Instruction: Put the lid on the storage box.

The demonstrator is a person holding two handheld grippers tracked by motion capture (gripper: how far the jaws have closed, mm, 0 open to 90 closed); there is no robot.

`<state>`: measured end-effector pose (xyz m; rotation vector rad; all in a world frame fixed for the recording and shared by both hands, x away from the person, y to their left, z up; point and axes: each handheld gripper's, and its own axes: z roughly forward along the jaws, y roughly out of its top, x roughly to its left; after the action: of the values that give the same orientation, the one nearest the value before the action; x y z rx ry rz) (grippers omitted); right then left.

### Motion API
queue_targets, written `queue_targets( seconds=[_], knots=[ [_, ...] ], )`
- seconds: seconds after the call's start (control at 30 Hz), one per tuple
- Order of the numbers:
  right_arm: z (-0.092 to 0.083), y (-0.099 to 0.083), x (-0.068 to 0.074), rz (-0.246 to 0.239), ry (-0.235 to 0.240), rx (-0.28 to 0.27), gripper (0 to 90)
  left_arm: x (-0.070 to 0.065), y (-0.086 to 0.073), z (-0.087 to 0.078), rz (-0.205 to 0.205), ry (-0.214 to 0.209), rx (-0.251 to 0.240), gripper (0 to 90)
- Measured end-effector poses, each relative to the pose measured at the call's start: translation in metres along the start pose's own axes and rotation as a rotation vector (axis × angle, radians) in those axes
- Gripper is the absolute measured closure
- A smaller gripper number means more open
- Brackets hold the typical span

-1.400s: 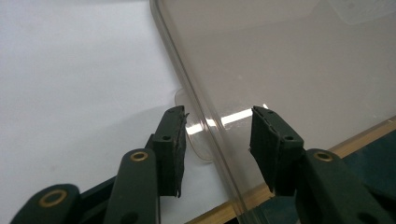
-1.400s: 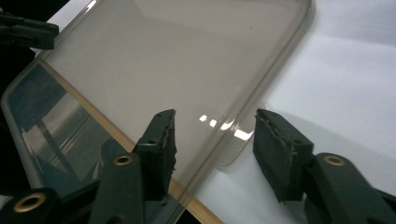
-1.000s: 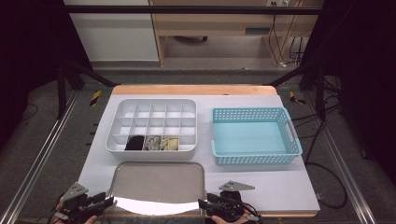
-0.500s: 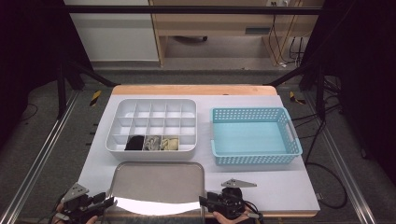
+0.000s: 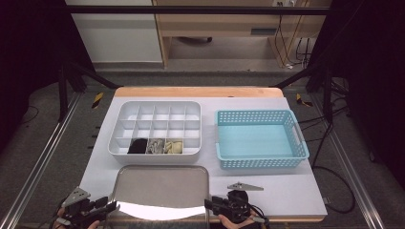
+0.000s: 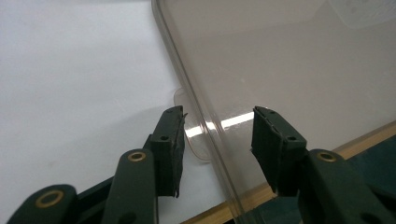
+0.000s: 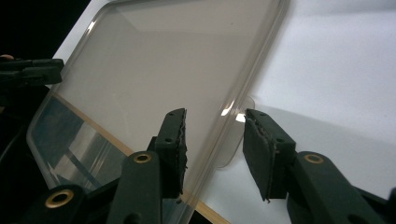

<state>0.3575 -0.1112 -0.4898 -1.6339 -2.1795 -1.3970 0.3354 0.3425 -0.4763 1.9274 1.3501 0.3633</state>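
A clear, brown-tinted lid [image 5: 162, 191] lies flat at the table's front, and its near edge juts past the table edge. My left gripper [image 5: 112, 207] is at the lid's left front corner. In the left gripper view this gripper [image 6: 218, 135] is open, and its jaws straddle the lid's rim [image 6: 201, 107] and a small tab [image 6: 194, 140] without touching them. My right gripper [image 5: 208, 205] is at the lid's right front corner. Its jaws [image 7: 215, 140] have just been closing, with the lid's rim [image 7: 252, 70] and a tab [image 7: 233, 144] between them, but a gap still shows on both sides.
A white compartment box [image 5: 157, 103] stands behind the lid, with dark, grey and beige items in three cells of its front row. A light blue basket [image 5: 258, 113] stands to its right. The white tabletop [image 5: 286, 191] ends just behind both hands.
The right gripper has turned a little at the lid's right edge. The lid and the left gripper stay as they were.
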Motion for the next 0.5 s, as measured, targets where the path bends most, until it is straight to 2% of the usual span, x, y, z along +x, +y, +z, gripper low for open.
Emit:
queue_targets(
  seconds=[0.1, 0.2, 0.4, 0.5],
  knots=[
    [-0.0005, -0.0004, -0.0033, 0.037, 0.023, -0.016, 60.9, 0.0002, -0.0001, 0.0000, -0.003, -0.002, -0.003, 52.5],
    [-0.0009, -0.0002, -0.0050, 0.050, 0.032, -0.016, 61.3, 0.0002, -0.0003, 0.0000, -0.003, -0.003, -0.004, 52.5],
    [-0.0044, 0.0012, -0.0051, 0.050, 0.056, -0.041, 61.2, 0.0004, -0.0008, -0.0006, -0.004, -0.006, -0.005, 52.5],
    [-0.0009, 0.0012, -0.0063, 0.060, 0.051, -0.034, 58.4, 0.0003, -0.0011, -0.0008, -0.003, -0.006, -0.008, 52.5]
  ],
)
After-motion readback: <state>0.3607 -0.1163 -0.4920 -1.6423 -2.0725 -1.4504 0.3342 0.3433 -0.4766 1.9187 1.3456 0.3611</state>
